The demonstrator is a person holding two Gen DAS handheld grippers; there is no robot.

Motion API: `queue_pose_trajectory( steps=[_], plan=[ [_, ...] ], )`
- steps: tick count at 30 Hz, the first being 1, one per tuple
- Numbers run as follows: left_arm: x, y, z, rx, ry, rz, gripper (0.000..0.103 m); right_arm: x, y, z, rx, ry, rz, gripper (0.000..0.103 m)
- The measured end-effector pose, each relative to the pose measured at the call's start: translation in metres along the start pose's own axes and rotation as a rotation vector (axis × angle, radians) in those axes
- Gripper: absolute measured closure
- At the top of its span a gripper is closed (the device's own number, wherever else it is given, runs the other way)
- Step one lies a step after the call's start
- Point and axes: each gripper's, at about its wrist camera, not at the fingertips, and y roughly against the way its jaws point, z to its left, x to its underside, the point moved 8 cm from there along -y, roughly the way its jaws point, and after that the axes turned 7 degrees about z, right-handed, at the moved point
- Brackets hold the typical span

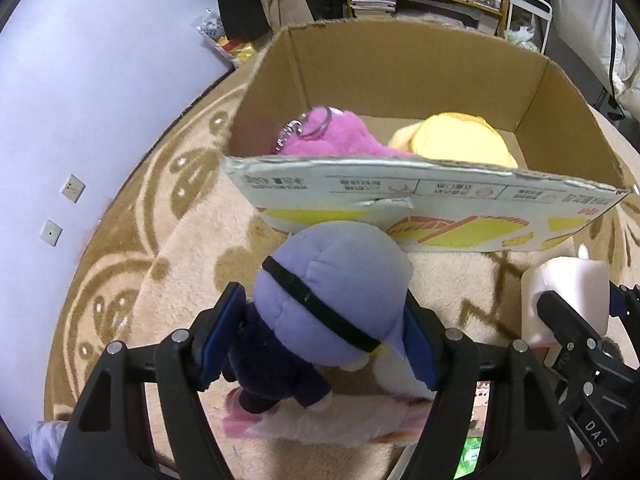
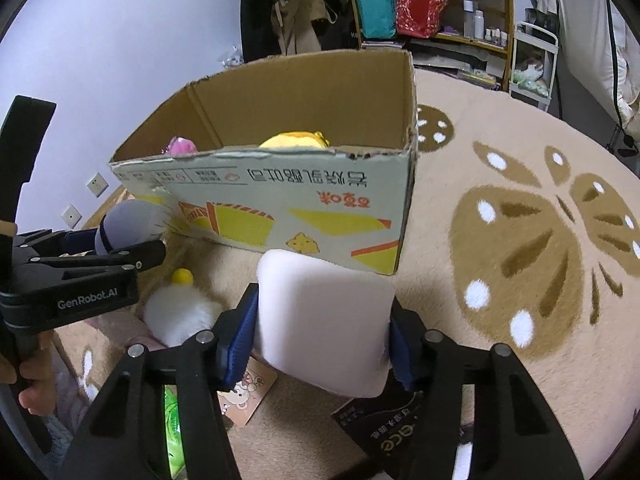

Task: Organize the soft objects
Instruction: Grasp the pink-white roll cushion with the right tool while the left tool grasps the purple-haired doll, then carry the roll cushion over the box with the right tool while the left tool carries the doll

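Observation:
An open cardboard box (image 1: 400,196) stands on the rug; it also shows in the right wrist view (image 2: 304,184). Inside lie a pink plush with a key ring (image 1: 320,136) and a yellow plush (image 1: 460,140). My left gripper (image 1: 320,344) is shut on a purple plush doll (image 1: 328,292) just in front of the box's near wall. My right gripper (image 2: 324,332) is shut on a white foam block (image 2: 324,320), held in front of the box's right end. The foam block (image 1: 568,300) appears at the right edge of the left wrist view.
A white fluffy plush with a yellow tip (image 2: 180,312) lies on the beige patterned rug (image 2: 520,240). Cards and packets (image 2: 248,392) lie under the grippers. A wall (image 1: 80,120) stands left, shelves (image 2: 432,8) behind.

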Motion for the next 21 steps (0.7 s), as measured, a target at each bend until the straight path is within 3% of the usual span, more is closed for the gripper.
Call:
queue_pose_trajectory(
  steps=[7, 15, 18, 21],
  plan=[
    [-0.002, 0.040, 0.004, 0.014, 0.032, -0.050, 0.031, -0.001, 0.021, 0.003, 0.011, -0.002, -0.053, 0.044],
    [-0.008, 0.103, 0.016, 0.000, 0.034, -0.191, 0.031, -0.006, 0.060, 0.011, -0.007, 0.001, -0.140, 0.044],
    [-0.009, 0.127, 0.022, -0.056, 0.025, -0.262, 0.031, -0.010, 0.072, 0.012, 0.002, 0.018, -0.168, 0.044],
    [-0.009, 0.150, 0.025, -0.056, 0.021, -0.303, 0.031, -0.015, 0.086, 0.013, 0.015, 0.029, -0.201, 0.044]
  ],
)
